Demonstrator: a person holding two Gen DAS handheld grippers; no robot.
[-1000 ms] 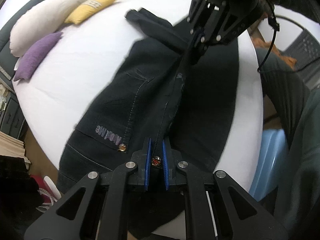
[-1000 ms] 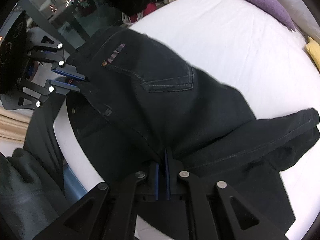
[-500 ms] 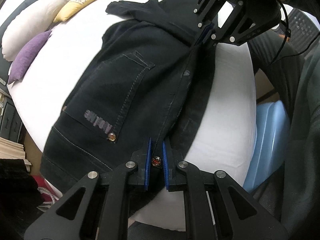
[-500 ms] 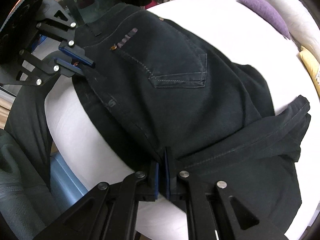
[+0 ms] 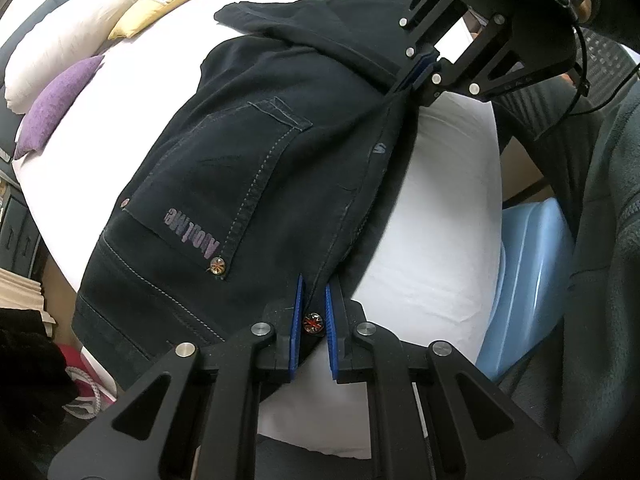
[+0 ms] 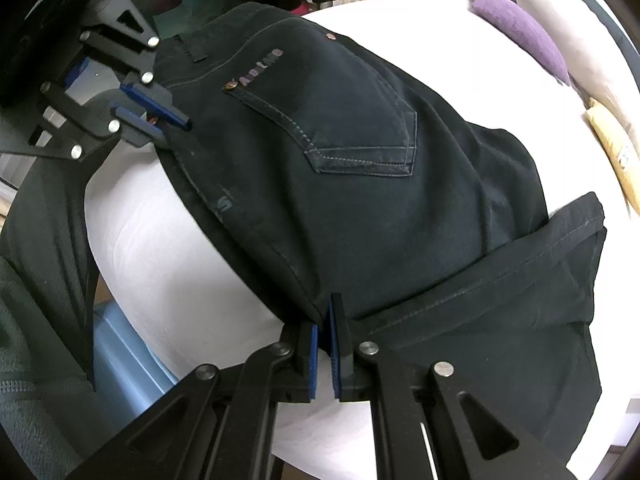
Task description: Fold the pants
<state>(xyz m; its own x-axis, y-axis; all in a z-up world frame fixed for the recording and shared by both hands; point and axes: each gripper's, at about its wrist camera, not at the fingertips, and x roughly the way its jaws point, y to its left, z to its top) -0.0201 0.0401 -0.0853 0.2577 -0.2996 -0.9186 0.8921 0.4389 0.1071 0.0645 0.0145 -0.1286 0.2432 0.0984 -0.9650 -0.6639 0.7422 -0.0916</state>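
Note:
Dark navy pants point(image 5: 248, 152) lie folded lengthwise on a white bed point(image 5: 440, 200), back pocket up; they also show in the right wrist view point(image 6: 360, 216). My left gripper point(image 5: 314, 300) is shut on the waistband at the button point(image 5: 313, 322); it also shows at the upper left of the right wrist view point(image 6: 160, 120). My right gripper point(image 6: 325, 320) is shut on the near edge of the pants by the crotch; it also shows at the upper right of the left wrist view point(image 5: 420, 68). The legs point(image 6: 500, 280) lie doubled back over the seat.
A purple cushion point(image 5: 56, 100), a white pillow point(image 5: 60, 40) and a yellow cushion point(image 5: 160, 0) lie at the far side of the bed. A light blue bin point(image 5: 528, 264) stands by the near edge, beside the person's dark trouser leg point(image 5: 600, 240).
Both grippers have carried the near edge of the pants away from the bed's near edge. More white sheet shows on the near side, and the pants lie flatter.

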